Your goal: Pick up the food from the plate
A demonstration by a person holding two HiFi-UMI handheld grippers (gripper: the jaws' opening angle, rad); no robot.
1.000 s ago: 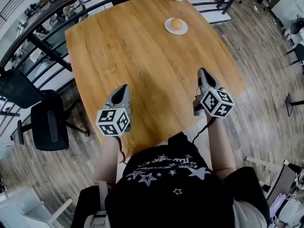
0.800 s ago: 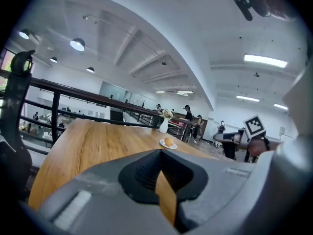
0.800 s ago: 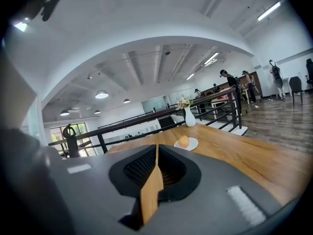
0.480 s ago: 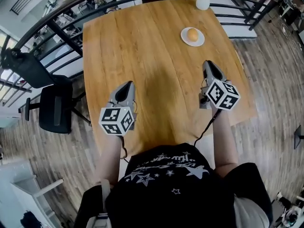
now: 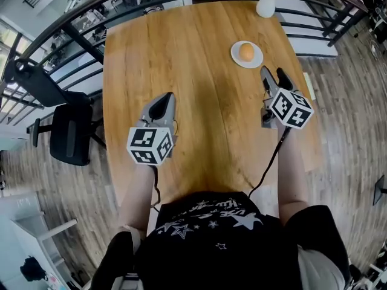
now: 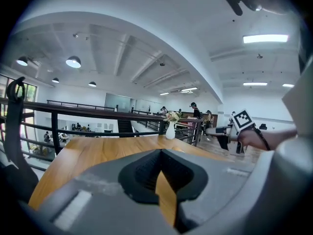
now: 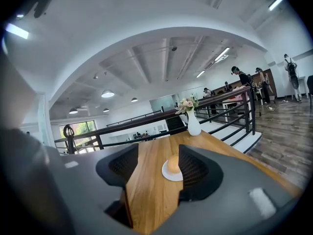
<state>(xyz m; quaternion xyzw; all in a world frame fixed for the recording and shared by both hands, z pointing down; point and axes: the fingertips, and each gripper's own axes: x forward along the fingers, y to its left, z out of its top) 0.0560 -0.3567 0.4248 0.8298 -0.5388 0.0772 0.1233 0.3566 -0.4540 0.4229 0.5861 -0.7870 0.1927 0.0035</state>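
A round orange-brown piece of food (image 5: 246,51) sits on a small white plate (image 5: 239,58) at the far right of the wooden table (image 5: 181,53). My right gripper (image 5: 274,74) hovers just short of the plate. Its jaws are opening with nothing between them. In the right gripper view the plate (image 7: 166,176) and the food (image 7: 171,164) show through the gap, partly hidden by the right jaw. My left gripper (image 5: 164,100) hangs over the table's left middle, shut and empty, far from the plate.
A white vase with flowers (image 5: 266,5) stands at the table's far edge beyond the plate. A dark railing (image 5: 78,47) runs along the far and left sides. A black office chair (image 5: 66,138) stands left of the table. The table's right edge lies close to my right gripper.
My right gripper's jaws have spread apart from shut. Both grippers have moved forward over the table, the right one closer to the plate.
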